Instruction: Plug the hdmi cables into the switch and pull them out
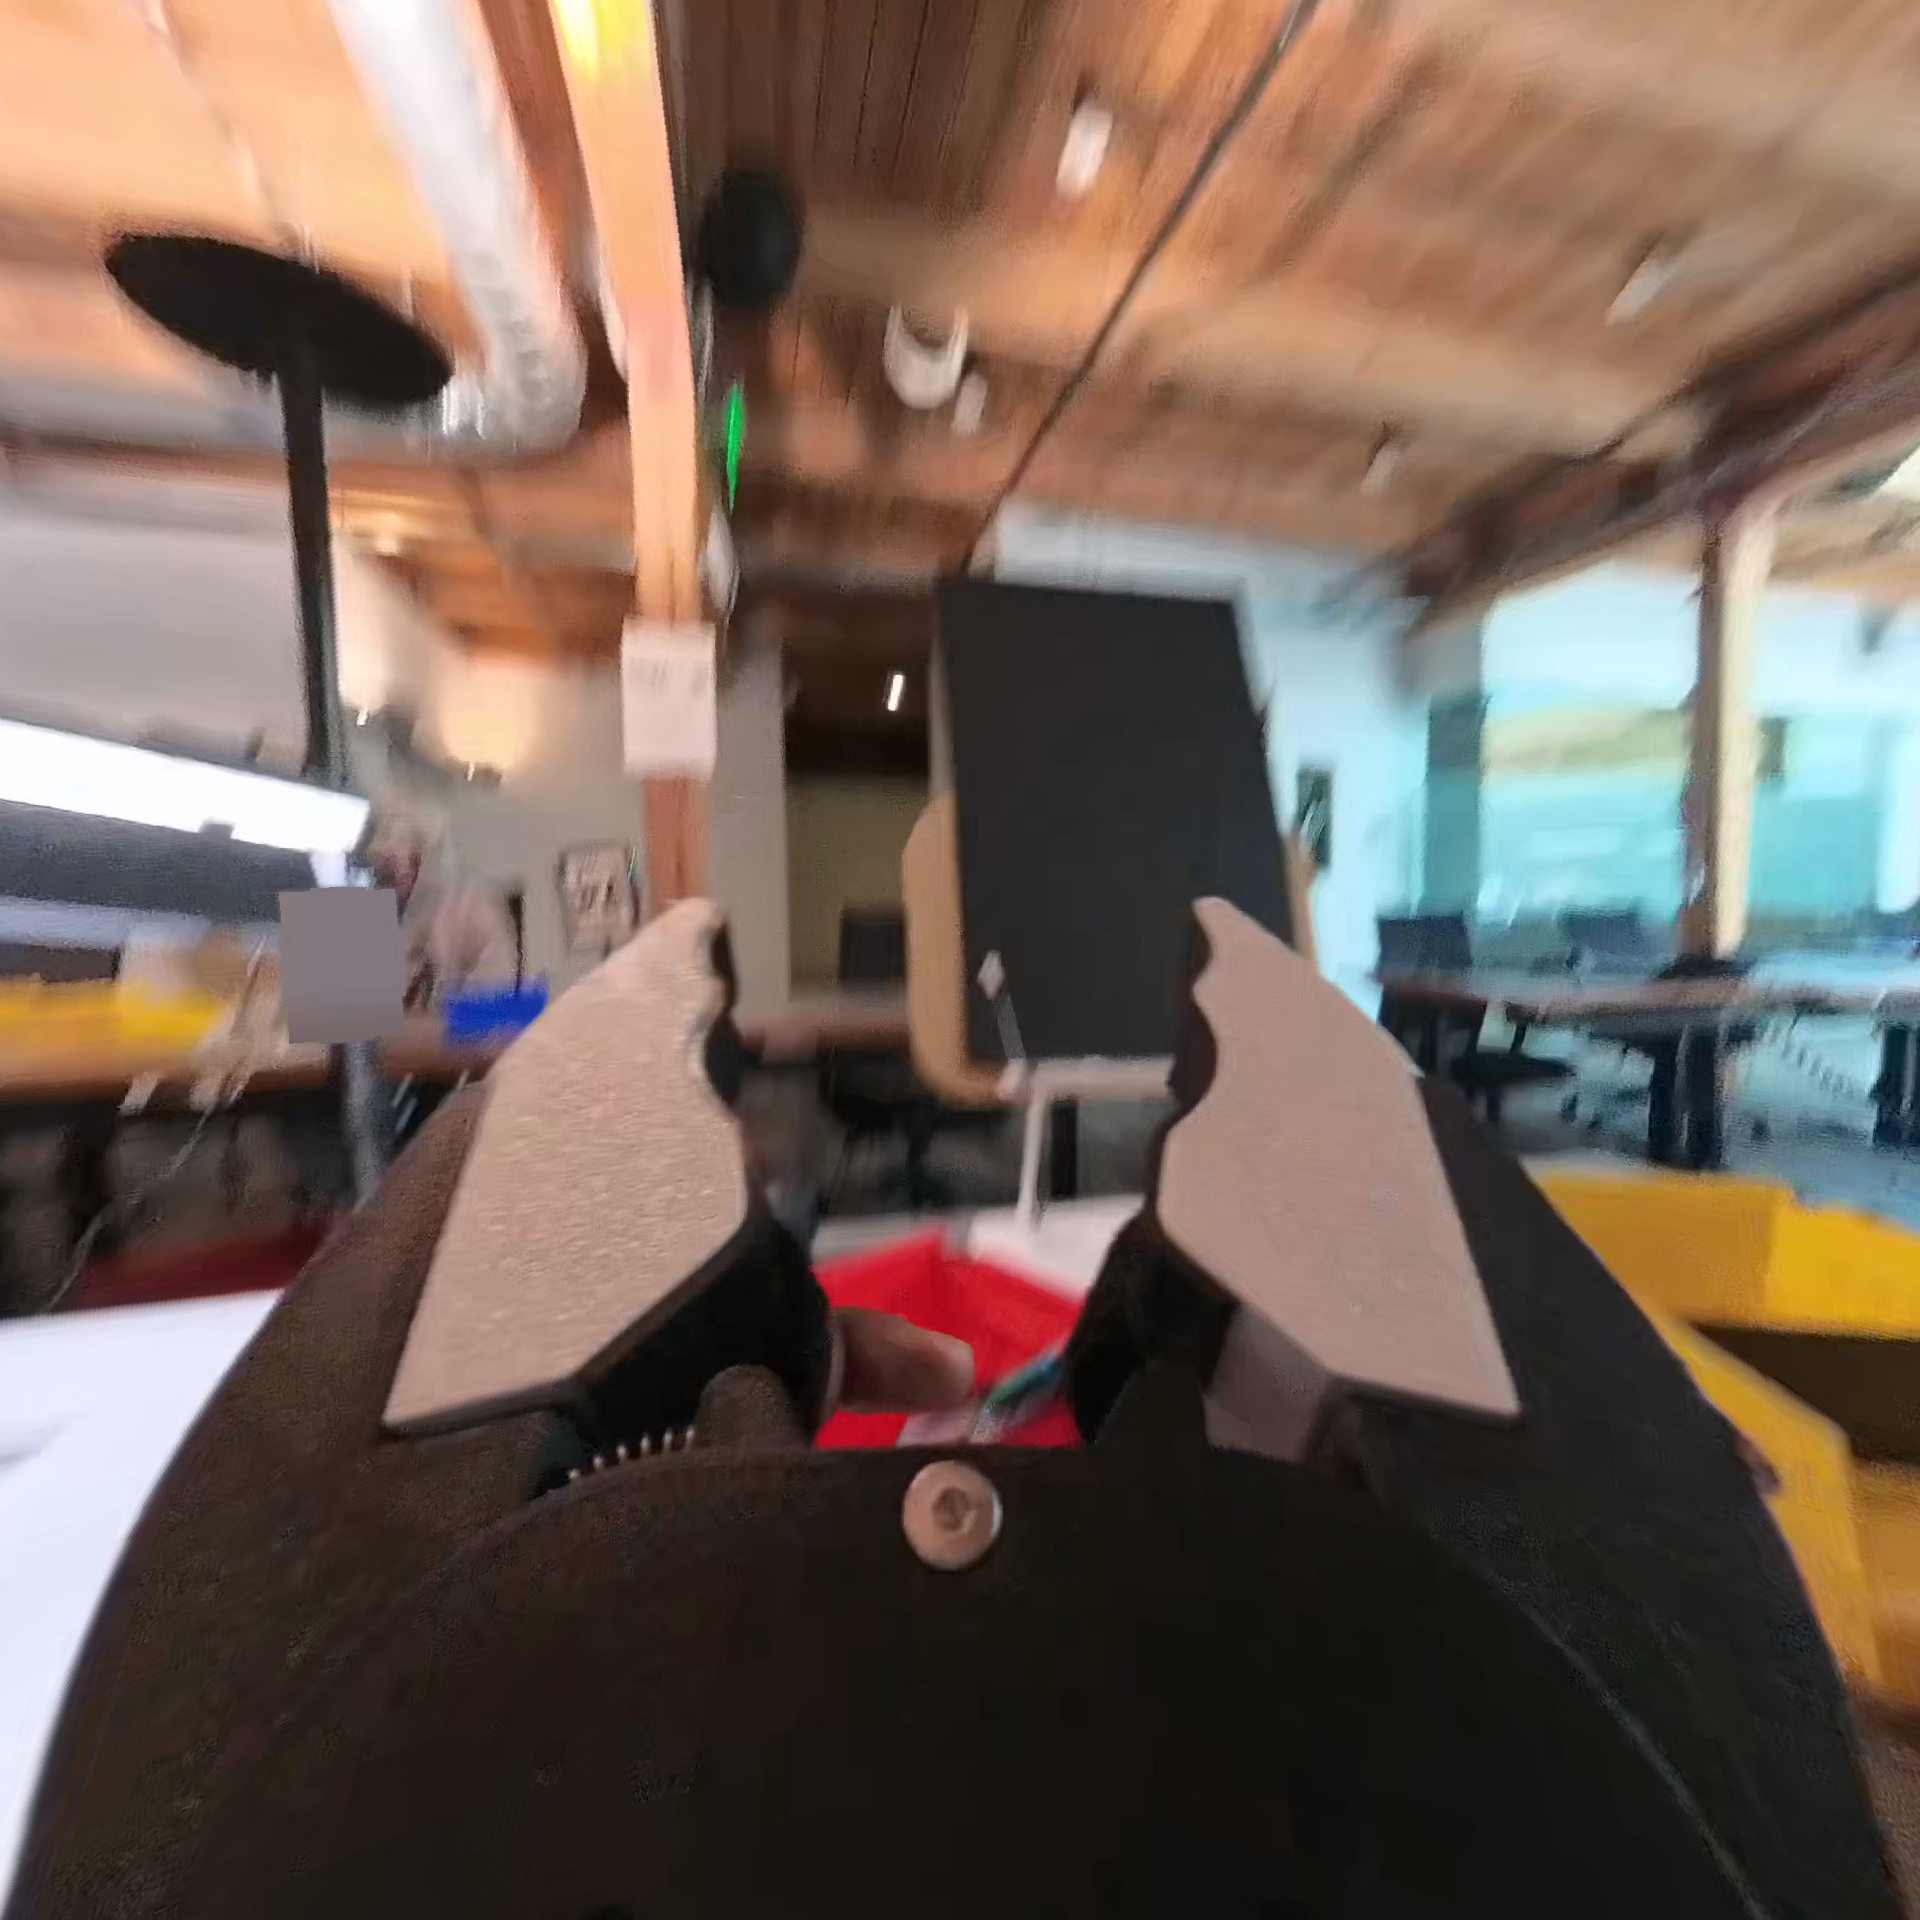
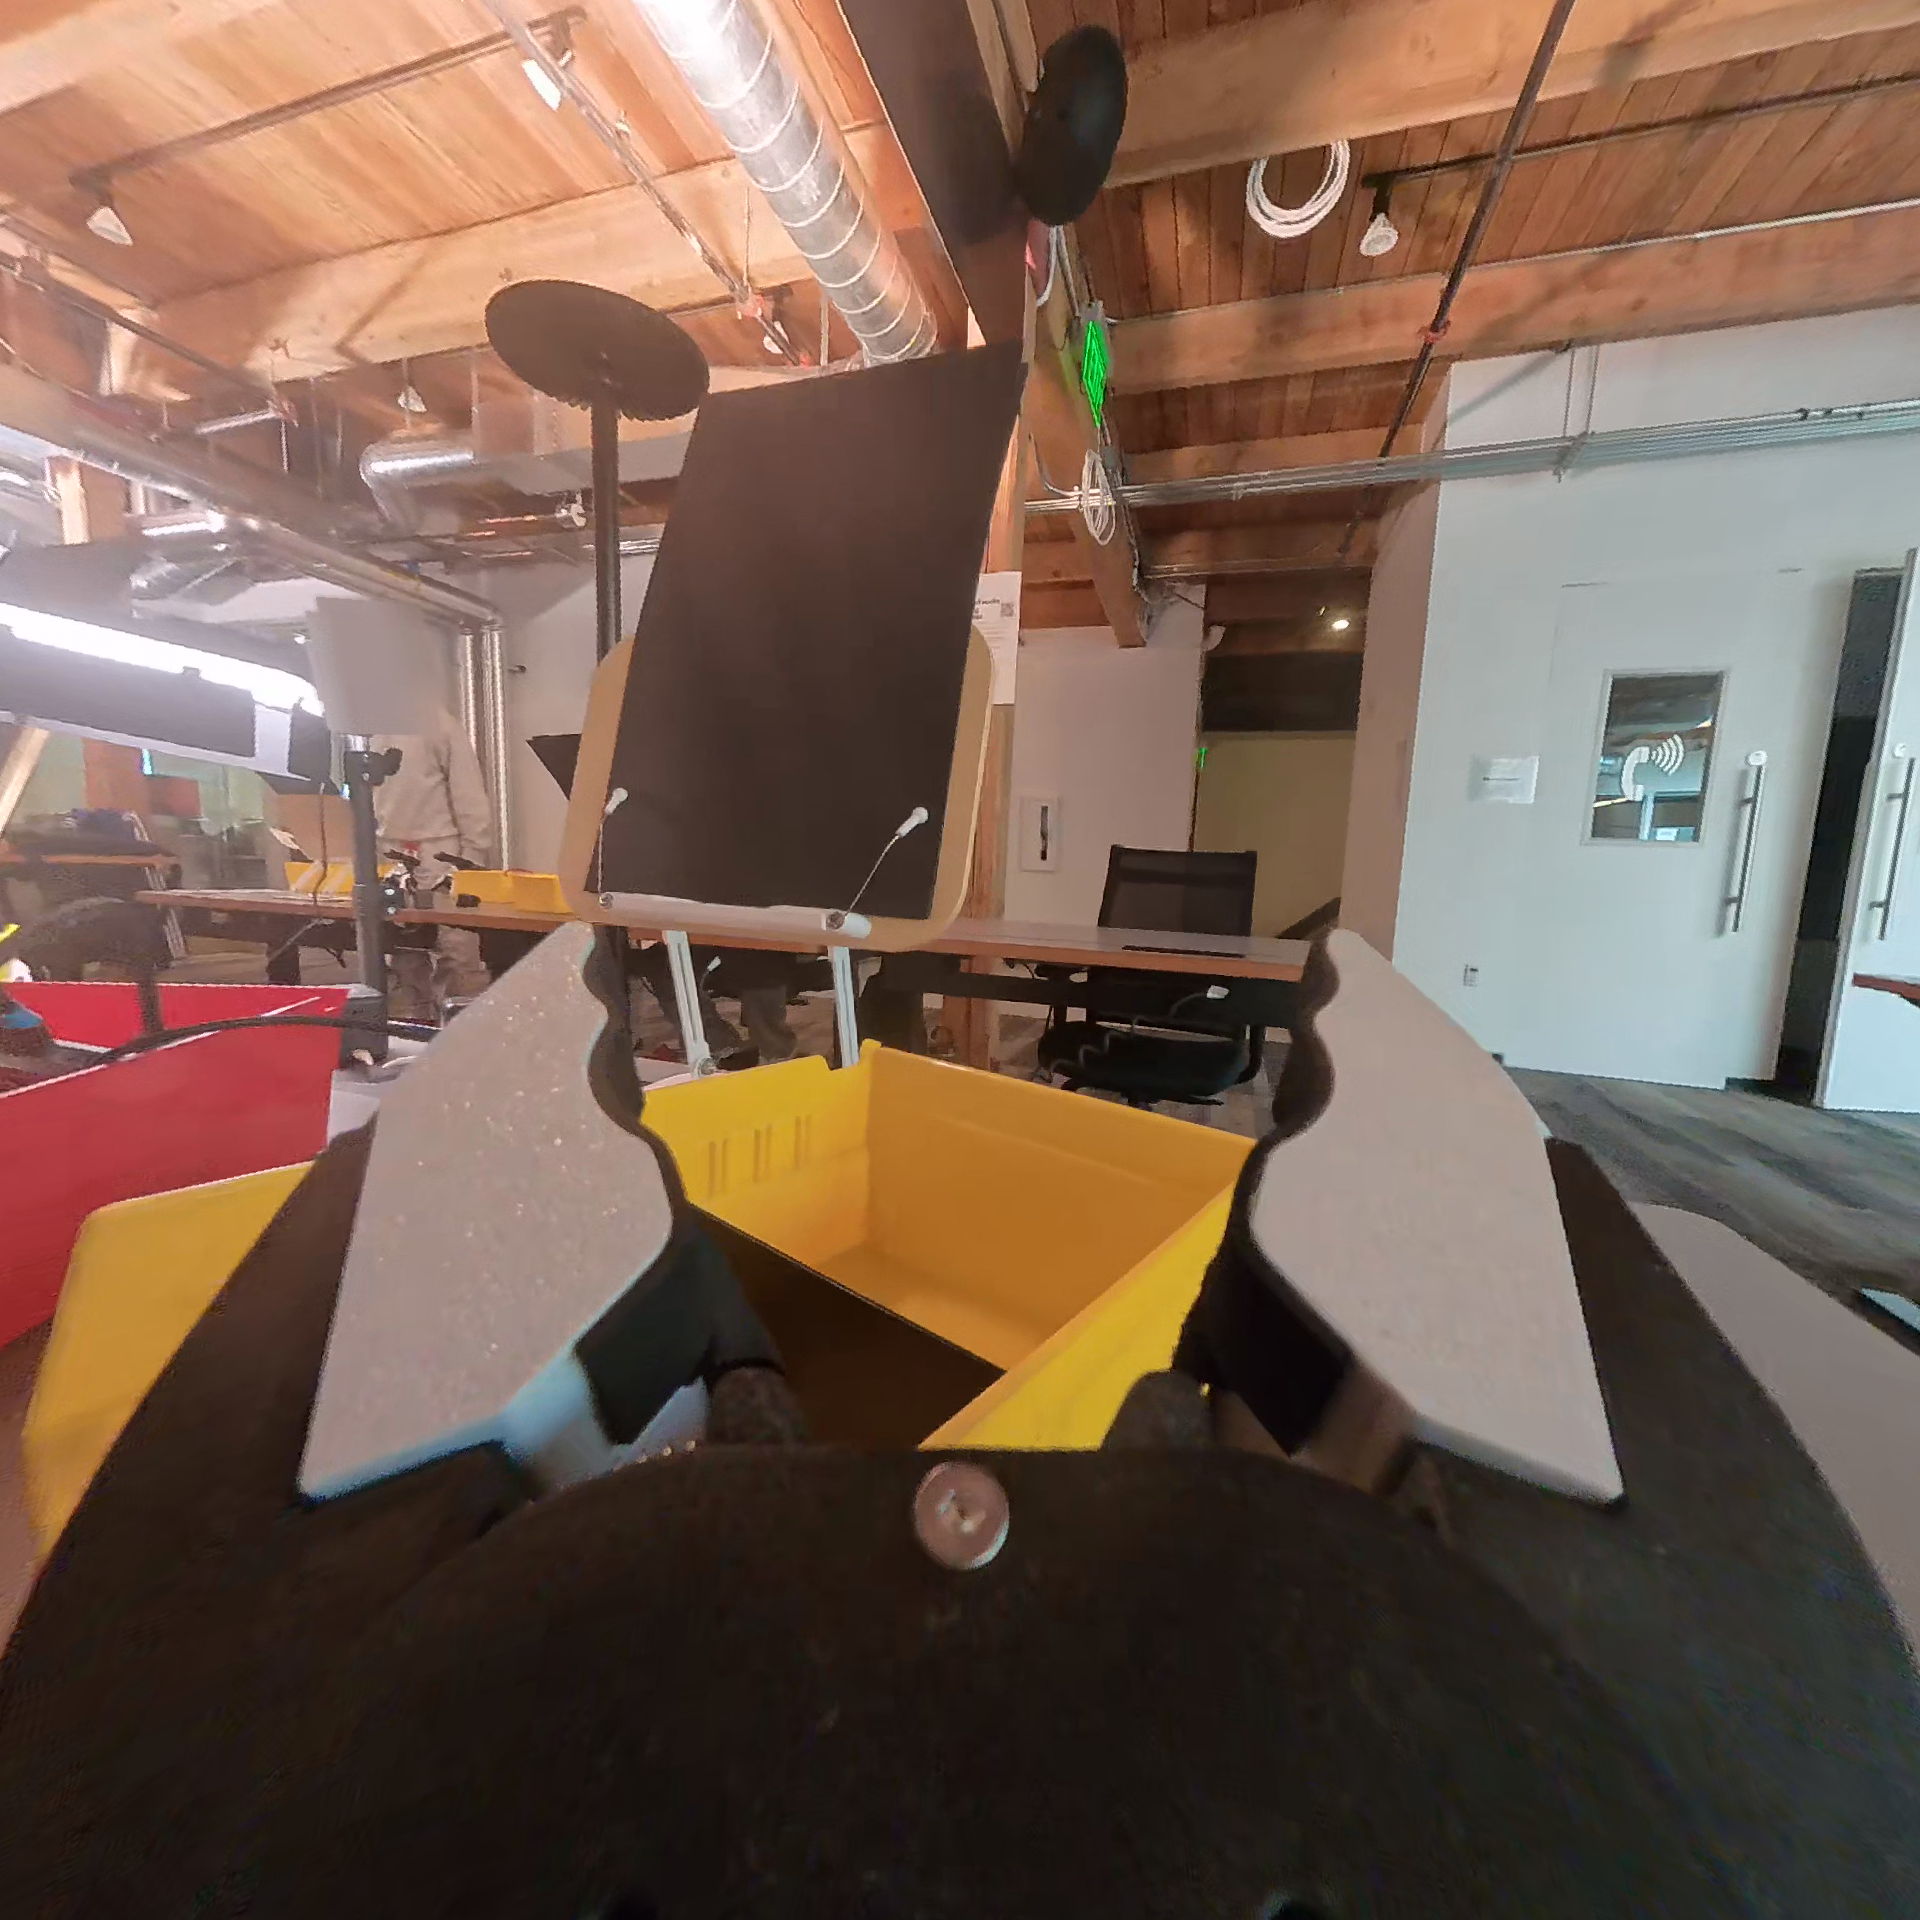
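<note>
No HDMI cable or switch shows clearly in either view. My left gripper (image 1: 961, 925) is open and empty, tilted up toward the room and ceiling; the view is motion-blurred. Below its fingers lies a red bin (image 1: 945, 1309) with some small coloured items I cannot make out. My right gripper (image 2: 956, 961) is open and empty, held over a yellow bin (image 2: 966, 1226) with a black divider (image 2: 852, 1340) inside.
A black board on a tan stand (image 2: 810, 665) rises behind the yellow bin; it also shows in the left wrist view (image 1: 1101, 821). A red bin (image 2: 156, 1132) sits left, a yellow bin (image 1: 1704, 1278) right of the left gripper. A person (image 2: 431, 790) stands by far tables.
</note>
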### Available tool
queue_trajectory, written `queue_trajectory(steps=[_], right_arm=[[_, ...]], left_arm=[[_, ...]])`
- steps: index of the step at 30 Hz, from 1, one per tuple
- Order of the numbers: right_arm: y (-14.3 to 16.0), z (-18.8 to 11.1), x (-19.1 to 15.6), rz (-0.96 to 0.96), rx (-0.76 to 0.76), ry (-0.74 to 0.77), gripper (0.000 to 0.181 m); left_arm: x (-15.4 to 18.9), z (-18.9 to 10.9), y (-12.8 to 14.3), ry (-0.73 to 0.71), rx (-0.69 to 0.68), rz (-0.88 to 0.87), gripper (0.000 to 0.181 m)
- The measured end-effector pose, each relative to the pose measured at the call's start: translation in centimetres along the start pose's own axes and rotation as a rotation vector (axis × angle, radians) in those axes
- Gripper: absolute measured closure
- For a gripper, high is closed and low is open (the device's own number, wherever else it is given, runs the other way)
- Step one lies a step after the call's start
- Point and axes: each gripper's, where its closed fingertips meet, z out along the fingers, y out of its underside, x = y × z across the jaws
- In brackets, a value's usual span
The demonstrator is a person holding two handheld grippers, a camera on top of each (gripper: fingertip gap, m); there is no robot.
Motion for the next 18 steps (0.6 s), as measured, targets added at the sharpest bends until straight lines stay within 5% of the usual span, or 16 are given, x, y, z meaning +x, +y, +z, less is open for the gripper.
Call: queue_trajectory(steps=[6, 11, 14, 16, 18], right_arm=[[4.3, -0.1, 1.6, 0.005, -0.277, 0.013, 0.072], [7.8, -1.9, -0.5, 0.321, -0.605, -0.155, 0.107], [10.1, -3.6, -1.1, 0.492, -0.807, -0.220, 0.117], [10.8, -4.1, -1.1, 0.522, -0.874, -0.219, 0.123], [10.7, -4.3, -0.8, 0.463, -0.888, -0.203, 0.131]], left_arm=[[-7.2, -3.8, 6.5, -0.149, -0.440, -0.093, 0.087], [-5.0, -5.2, 16.2, -0.047, -0.946, -0.109, 0.089], [-3.9, -6.9, 20.1, 0.015, -1.177, -0.001, 0.112], [-4.0, -6.5, 19.5, 0.013, -1.153, 0.031, 0.151], [-5.2, -6.4, 18.8, -0.046, -1.133, 0.111, 0.162]])
